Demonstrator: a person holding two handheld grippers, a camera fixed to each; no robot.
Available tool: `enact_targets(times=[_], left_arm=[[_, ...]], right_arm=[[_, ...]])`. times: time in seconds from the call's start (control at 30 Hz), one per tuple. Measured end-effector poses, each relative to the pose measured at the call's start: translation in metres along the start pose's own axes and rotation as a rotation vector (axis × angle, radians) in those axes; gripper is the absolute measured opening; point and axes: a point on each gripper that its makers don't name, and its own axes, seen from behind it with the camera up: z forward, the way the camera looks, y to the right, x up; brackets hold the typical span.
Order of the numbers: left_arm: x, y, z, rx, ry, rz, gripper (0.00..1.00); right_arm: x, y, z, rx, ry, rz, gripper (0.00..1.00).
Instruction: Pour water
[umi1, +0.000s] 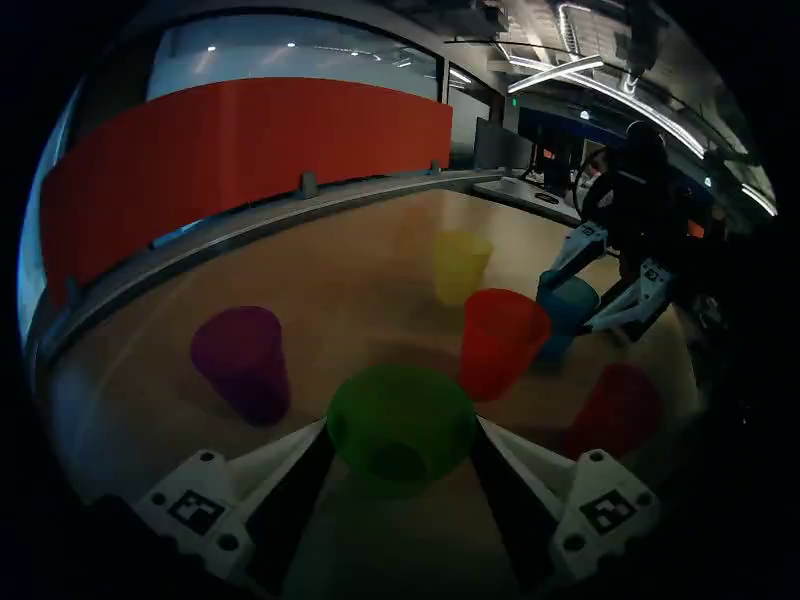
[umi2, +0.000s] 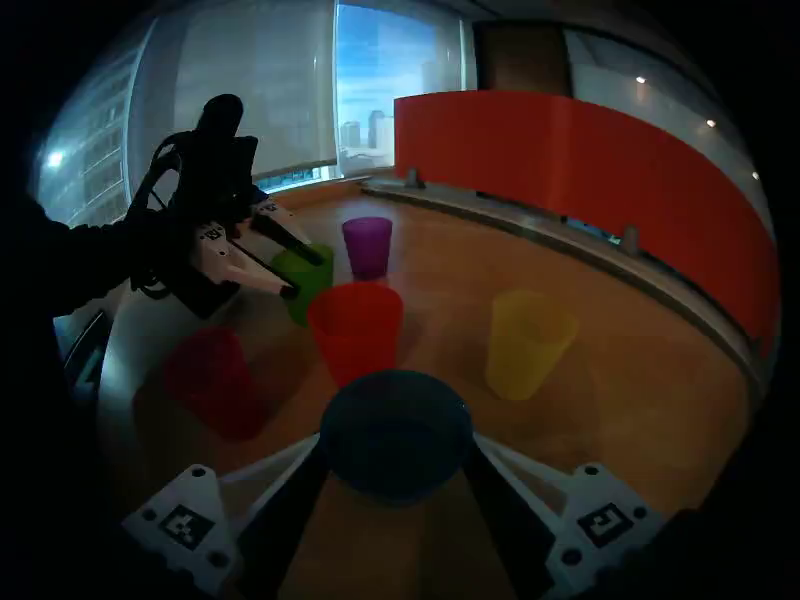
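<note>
The left tongs are partly closed around a green cup, both fingers pressing its sides. The right tongs clasp a blue cup likewise. A red cup and a yellow cup stand upright on the tabletop beyond.

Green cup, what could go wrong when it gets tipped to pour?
The green cup, gripped by the left tool, sits close beside the orange-red cup; tipping it might knock that one over. The blue cup in the right tool is near it too, so cups could bump and spill onto the table. I cannot tell whether either holds water.
</note>
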Motion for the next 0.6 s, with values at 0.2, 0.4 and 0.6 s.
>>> enact_targets(times=[0.2,0.4,0.6], left_arm=[[-0.0002,-0.0002,-0.0005,-0.002,-0.001,-0.001,0.88],[0.0001,0.0,-0.001,-0.003,-0.001,-0.002,0.88],[0.0022,0.0013,-0.0021,-0.004,0.002,-0.001,0.87]], right_arm=[[-0.0006,0.0011,-0.0005,-0.003,-0.001,-0.002,0.9],[-0.0004,0.0022,-0.0015,-0.006,-0.001,-0.006,0.9],[0.0021,0.0019,-0.0031,-0.006,0.006,-0.005,0.9]])
